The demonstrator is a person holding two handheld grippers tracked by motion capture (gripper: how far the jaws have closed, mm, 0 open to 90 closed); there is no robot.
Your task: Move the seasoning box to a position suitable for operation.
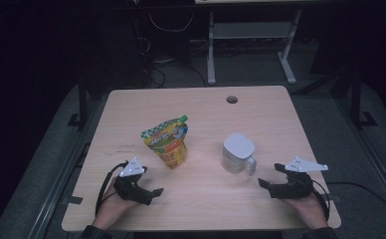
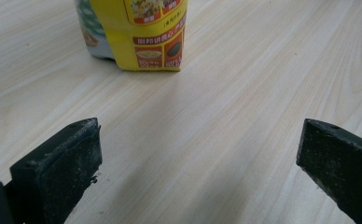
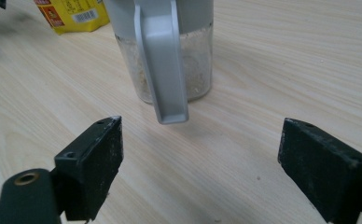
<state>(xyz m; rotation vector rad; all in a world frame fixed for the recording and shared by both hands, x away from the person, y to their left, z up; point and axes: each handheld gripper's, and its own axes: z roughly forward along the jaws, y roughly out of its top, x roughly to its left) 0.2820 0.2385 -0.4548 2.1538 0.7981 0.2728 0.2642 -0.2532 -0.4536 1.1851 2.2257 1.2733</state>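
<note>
A yellow pouch [image 1: 167, 141] with a green cap stands upright near the middle of the wooden table [image 1: 201, 209]. To its right, well apart, stands a clear jug [image 1: 237, 153] with a grey lid and handle, the handle turned toward the near edge. The left gripper [image 1: 150, 193] rests low on the table just short of the pouch, its jaws spread with nothing between them. The right gripper [image 1: 270, 175] sits near the jug's handle, jaws likewise spread and empty.
</note>
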